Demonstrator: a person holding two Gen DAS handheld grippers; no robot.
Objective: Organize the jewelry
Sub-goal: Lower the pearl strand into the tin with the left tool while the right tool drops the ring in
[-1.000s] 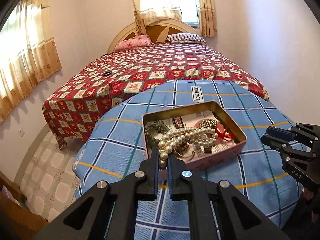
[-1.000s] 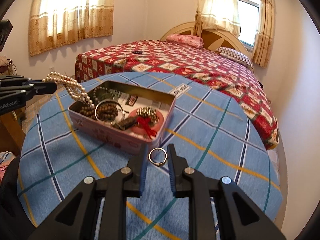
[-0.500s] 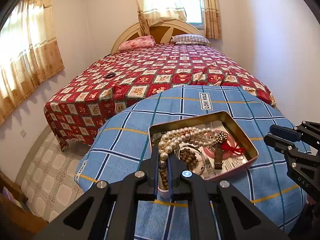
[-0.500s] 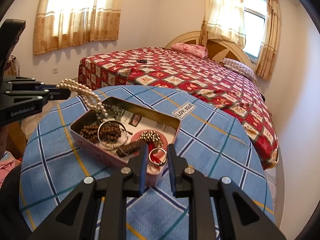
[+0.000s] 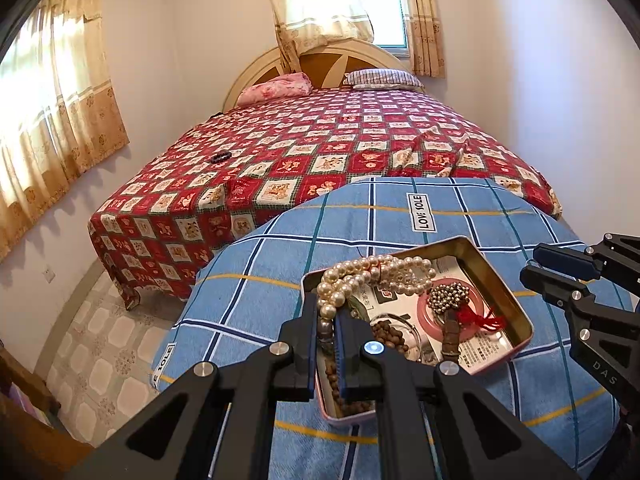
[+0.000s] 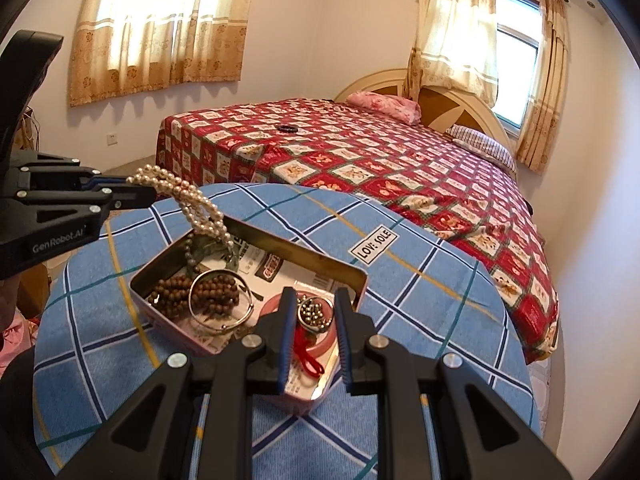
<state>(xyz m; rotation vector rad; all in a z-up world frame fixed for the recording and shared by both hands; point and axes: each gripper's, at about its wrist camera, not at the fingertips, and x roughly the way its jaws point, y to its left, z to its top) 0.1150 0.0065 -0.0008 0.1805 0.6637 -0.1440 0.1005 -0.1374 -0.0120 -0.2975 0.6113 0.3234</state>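
Fig.: L gripper was clamped on a pearl necklace, strand hanging over the open tin on a blue checked cloth. R gripper pinched a silver ring above the tin's near end w/ narrow jaws.

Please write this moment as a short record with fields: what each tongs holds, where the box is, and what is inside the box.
left tongs: shut on pearl necklace, strand hanging into the tin
right tongs: shut on silver ring, above the tin
tin box: open, on blue checked cloth
inside: brown bead bracelet, silver bangle, red tassel
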